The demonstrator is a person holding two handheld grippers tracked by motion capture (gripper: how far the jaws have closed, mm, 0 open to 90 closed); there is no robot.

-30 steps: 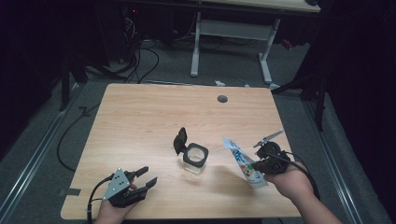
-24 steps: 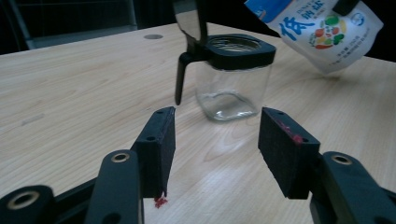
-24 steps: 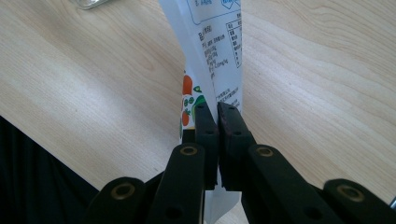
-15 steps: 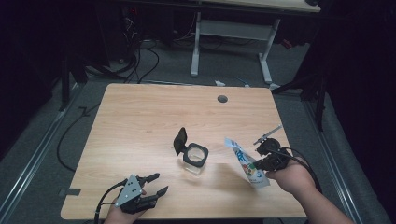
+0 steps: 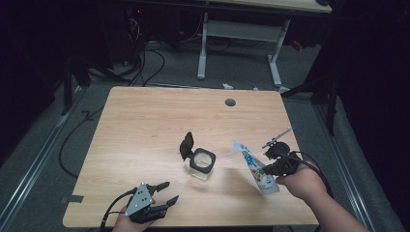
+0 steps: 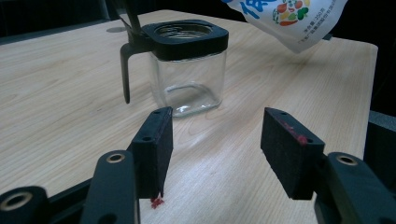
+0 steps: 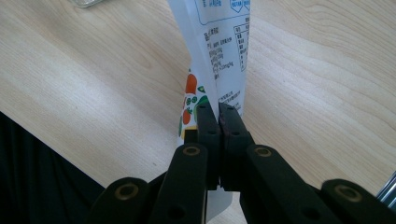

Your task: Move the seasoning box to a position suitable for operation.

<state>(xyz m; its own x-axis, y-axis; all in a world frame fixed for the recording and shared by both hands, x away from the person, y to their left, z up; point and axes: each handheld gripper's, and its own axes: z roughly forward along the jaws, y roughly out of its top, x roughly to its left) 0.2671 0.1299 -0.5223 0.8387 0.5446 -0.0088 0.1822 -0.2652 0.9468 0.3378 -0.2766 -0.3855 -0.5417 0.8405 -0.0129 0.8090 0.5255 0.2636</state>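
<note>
A clear square glass jar [image 5: 202, 163] [image 6: 187, 70] with a black rim stands mid-table, its black flip lid [image 5: 185, 145] hanging open at its left. My right gripper [image 5: 275, 162] [image 7: 218, 115] is shut on a white printed snack pouch [image 5: 255, 168] [image 7: 217, 51], which it holds tilted above the table to the right of the jar; the pouch's lower part [image 6: 287, 18] shows in the left gripper view too. My left gripper [image 5: 162, 193] [image 6: 217, 154] stands open near the front edge, pointing at the jar, with nothing between its jaws.
The wooden table [image 5: 145, 121] has a round cable hole [image 5: 230, 102] at the back. A small red crumb [image 6: 156, 202] lies on the wood under the left jaw. Another desk's white legs [image 5: 237, 43] and floor cables [image 5: 145, 63] lie beyond the table.
My left gripper has shifted right along the front edge and swung toward the jar. The right gripper with the pouch has moved only slightly.
</note>
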